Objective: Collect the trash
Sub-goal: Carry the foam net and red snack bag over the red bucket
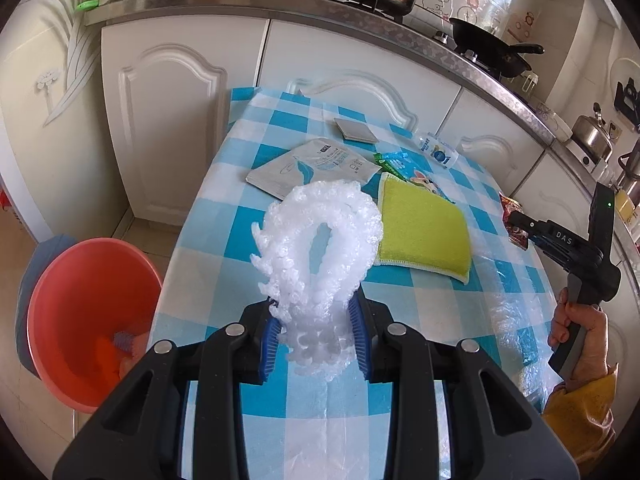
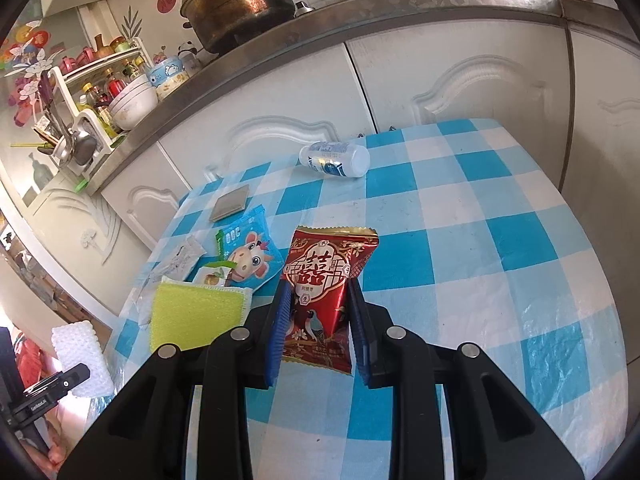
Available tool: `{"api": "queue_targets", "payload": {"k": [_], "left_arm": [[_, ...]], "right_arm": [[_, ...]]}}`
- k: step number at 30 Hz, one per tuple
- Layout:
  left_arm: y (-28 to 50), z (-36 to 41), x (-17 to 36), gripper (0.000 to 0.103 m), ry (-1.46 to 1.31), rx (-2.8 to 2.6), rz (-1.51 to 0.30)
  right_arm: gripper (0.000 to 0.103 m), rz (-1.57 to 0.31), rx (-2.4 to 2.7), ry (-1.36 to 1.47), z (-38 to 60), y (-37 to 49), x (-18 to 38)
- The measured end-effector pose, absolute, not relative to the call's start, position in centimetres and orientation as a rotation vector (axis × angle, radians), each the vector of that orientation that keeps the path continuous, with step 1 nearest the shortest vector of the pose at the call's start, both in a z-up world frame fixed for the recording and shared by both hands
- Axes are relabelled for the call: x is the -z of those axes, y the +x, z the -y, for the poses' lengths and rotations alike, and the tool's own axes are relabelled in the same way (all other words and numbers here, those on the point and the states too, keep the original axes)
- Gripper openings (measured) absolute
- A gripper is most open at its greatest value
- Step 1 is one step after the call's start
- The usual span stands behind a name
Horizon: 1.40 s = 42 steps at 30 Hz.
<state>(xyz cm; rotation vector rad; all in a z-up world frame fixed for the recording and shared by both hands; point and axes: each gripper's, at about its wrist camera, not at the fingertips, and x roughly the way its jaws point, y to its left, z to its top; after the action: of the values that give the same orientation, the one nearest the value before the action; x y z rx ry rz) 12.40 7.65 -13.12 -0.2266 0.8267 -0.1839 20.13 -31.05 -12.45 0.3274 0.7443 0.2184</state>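
- L gripper [image 1: 316, 336]: blue pads clamped narrow on white foam net [image 1: 320, 248]; net sticks up over the near end of the checked table [image 1: 440, 312].
- R gripper [image 2: 318, 332]: pads pinch red snack wrapper [image 2: 326, 292], held upright above the cloth.
- Pink basin [image 1: 88, 320] on floor, left of table, w/ something orange inside.
- Left on table: yellow-green sponge [image 1: 424, 232], grey sachet [image 1: 308, 168], blue cartoon packet [image 2: 250, 256], small white bottle [image 2: 336, 159] lying on its side nr far edge, grey square pad [image 1: 356, 129].
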Motion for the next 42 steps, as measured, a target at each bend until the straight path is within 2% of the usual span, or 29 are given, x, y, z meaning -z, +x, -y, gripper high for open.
{"api": "queue_targets", "payload": {"k": [11, 28, 42], "left_arm": [[10.4, -10.4, 14.0, 0.033, -0.289, 0.217, -0.804], [6.4, -14.3, 14.8, 0.033, -0.34, 0.21, -0.779], [5.2, -15.1, 14.2, 0.033, -0.314, 0.144, -0.767]], "right_arm": [[0.03, -0.712, -0.232, 0.324, 27.9, 15.9, 9.8], [0.03, -0.747, -0.397, 0.173, 15.2, 11.0, 9.2], [0.03, -0.714, -0.493, 0.152, 12.8, 9.7, 7.6]]}}
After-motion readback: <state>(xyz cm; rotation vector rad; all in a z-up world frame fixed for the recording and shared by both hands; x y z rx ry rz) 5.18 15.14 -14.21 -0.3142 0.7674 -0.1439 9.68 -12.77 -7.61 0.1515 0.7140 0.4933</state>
